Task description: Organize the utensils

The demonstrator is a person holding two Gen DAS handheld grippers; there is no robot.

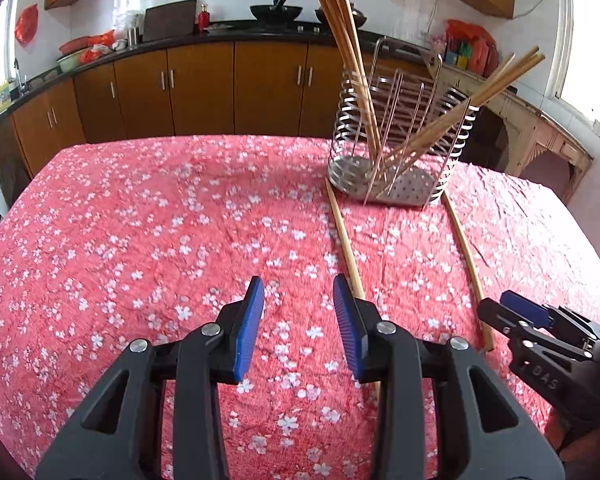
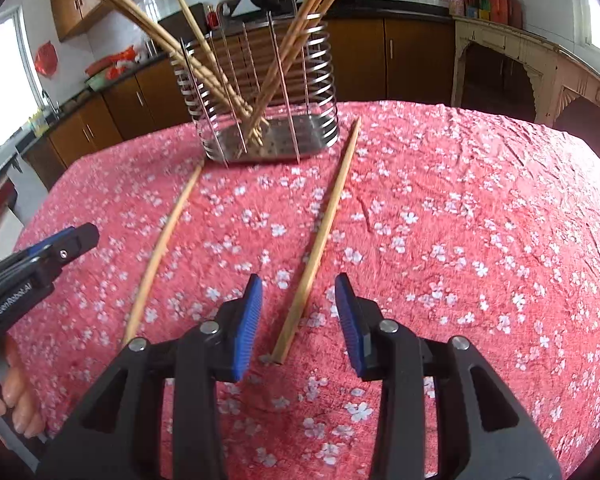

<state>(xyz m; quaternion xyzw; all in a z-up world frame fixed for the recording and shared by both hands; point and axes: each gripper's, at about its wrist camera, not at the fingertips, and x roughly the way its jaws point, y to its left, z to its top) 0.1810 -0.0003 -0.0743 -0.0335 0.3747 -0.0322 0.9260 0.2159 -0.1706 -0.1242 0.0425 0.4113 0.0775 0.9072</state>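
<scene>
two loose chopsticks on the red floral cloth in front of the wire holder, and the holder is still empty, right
Not quite. The two loose chopsticks do lie on the red floral cloth in front of the wire holder, but the holder is not empty: several chopsticks already stand leaning inside it. The right wrist view shows this plainly, and the left wrist view agrees.

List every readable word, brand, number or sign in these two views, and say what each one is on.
"DAS" — on the black body of the right tongs, seen from the left wrist view.
"GenRobot.AI" — on the body of the left tongs, seen from the right wrist view.
Packets on the far counter: too blurred to read.
</scene>
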